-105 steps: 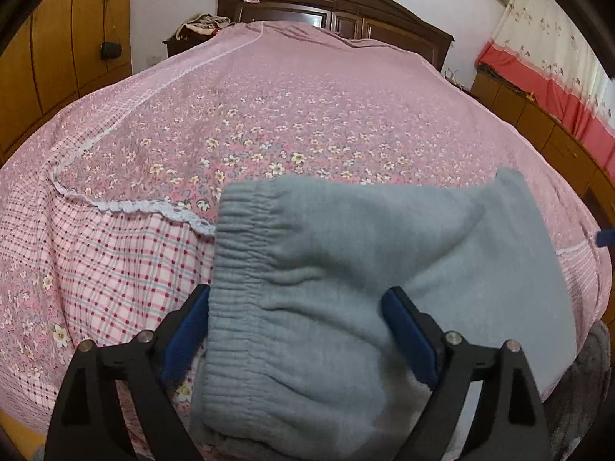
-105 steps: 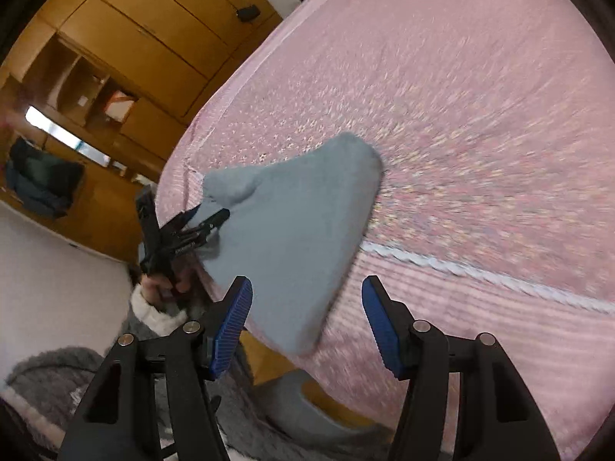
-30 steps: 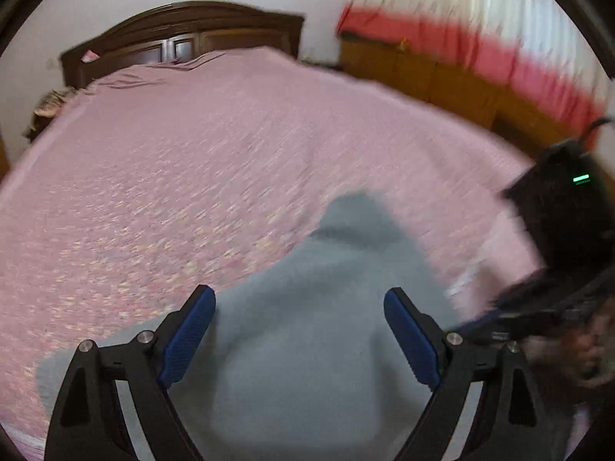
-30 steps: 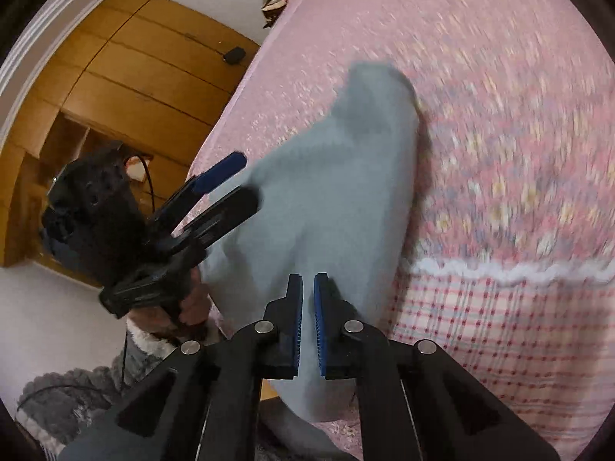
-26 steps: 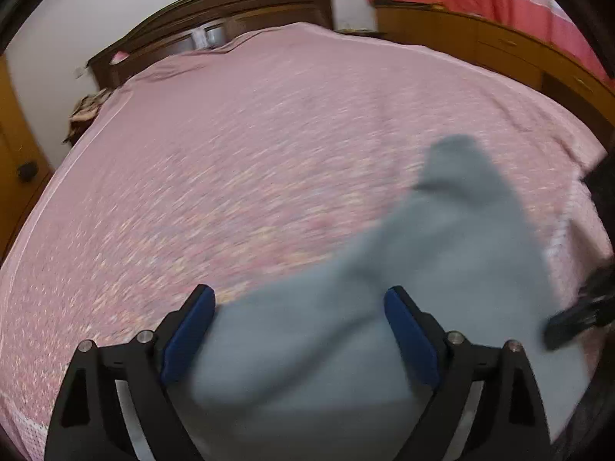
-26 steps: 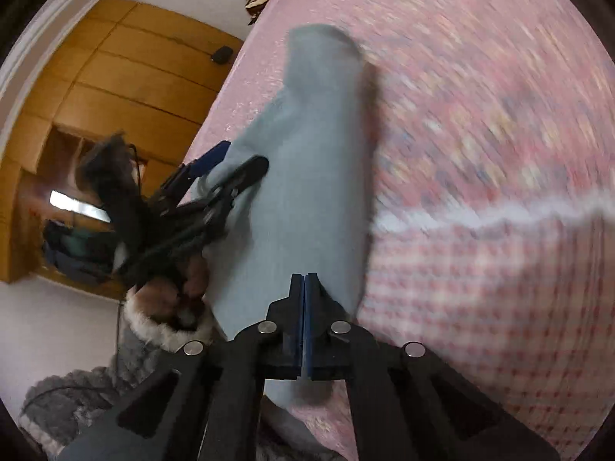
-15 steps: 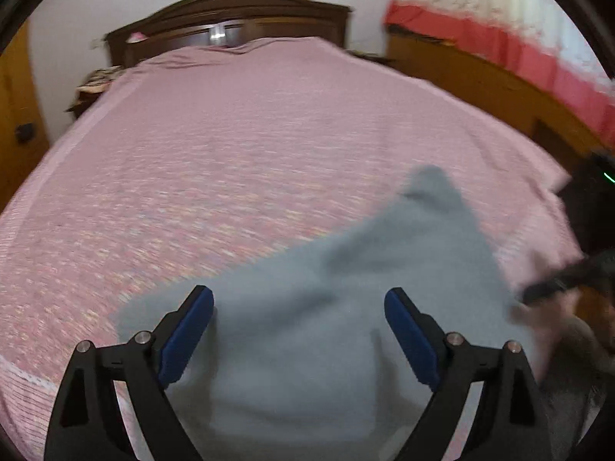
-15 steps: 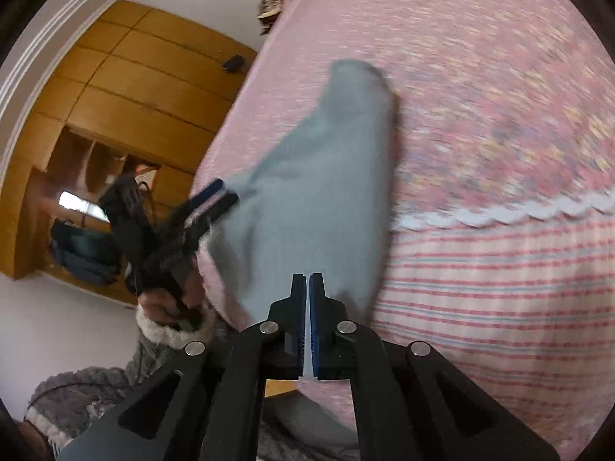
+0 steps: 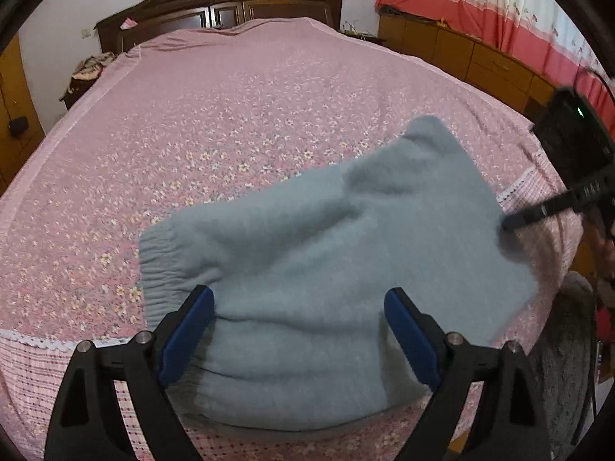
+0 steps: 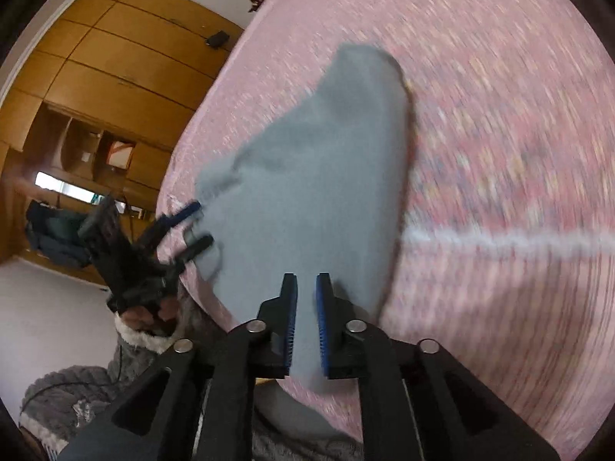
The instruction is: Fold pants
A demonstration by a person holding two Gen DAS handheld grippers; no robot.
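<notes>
From the left wrist view, the grey pants [image 9: 338, 253] lie as a folded, still rumpled bundle near the foot edge of the bed [image 9: 230, 115], elastic waistband toward its left side, and the left gripper [image 9: 300, 330] hangs over them with its blue pads spread wide, holding nothing. From the right wrist view, blurred, the right gripper [image 10: 305, 322] has its pads nearly together with cloth between them at the bundle's near edge, so it seems to pinch the pants. The main folds look done; squaring and flattening remain.
</notes>
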